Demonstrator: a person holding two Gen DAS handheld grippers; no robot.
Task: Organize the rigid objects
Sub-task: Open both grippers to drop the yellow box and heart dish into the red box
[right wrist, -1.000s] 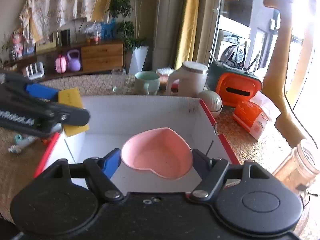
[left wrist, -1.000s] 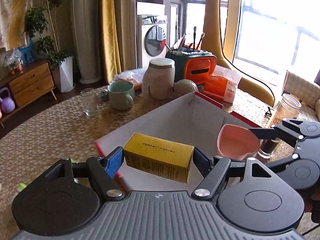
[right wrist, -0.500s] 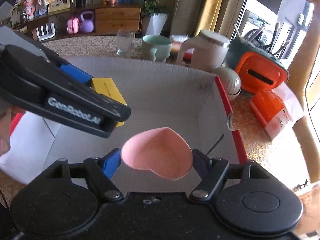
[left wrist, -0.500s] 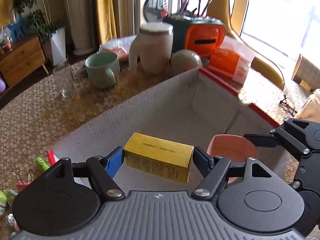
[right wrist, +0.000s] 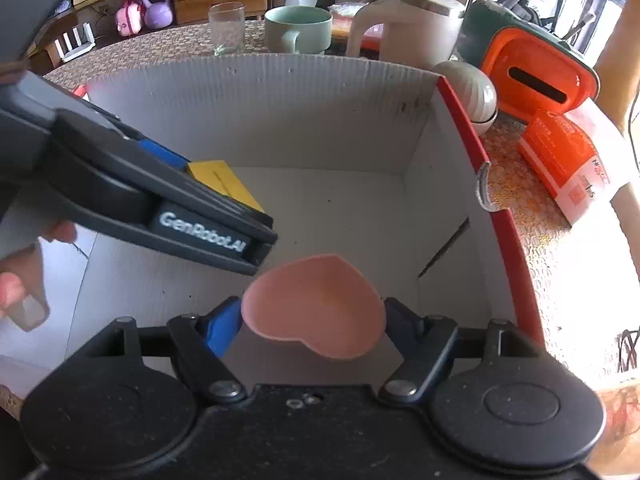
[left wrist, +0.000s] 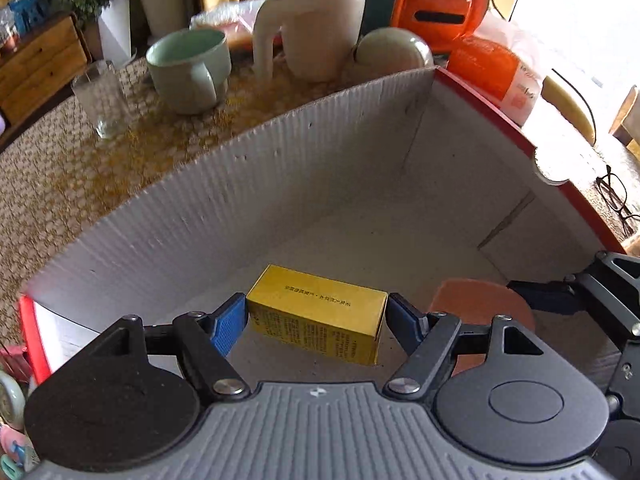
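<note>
My left gripper (left wrist: pixel 316 316) is shut on a yellow carton (left wrist: pixel 320 314), held lengthwise between its blue pads, low inside a white cardboard box with red outer walls (left wrist: pixel 248 184). My right gripper (right wrist: pixel 314 318) is shut on a pink heart-shaped dish (right wrist: pixel 316 306), also down inside the box (right wrist: pixel 280 96). The left gripper (right wrist: pixel 264 240) reaches in from the left in the right wrist view, with the yellow carton (right wrist: pixel 224 184) showing behind it. The pink dish (left wrist: pixel 480 304) and the right gripper (left wrist: pixel 572 300) appear at the right of the left wrist view.
Beyond the box stand a clear glass (left wrist: pixel 102 102), a green mug (left wrist: pixel 188 68), a cream jug (left wrist: pixel 316 20), a round pale jar (left wrist: pixel 390 50), an orange and green holder (left wrist: pixel 436 8) and an orange packet (left wrist: pixel 492 68). Spectacles (left wrist: pixel 616 200) lie on the woven tablecloth at right.
Both grippers have tilted downward and sunk into the box with their loads. The box walls now fill both views and the left gripper has come closer to the pink dish.
</note>
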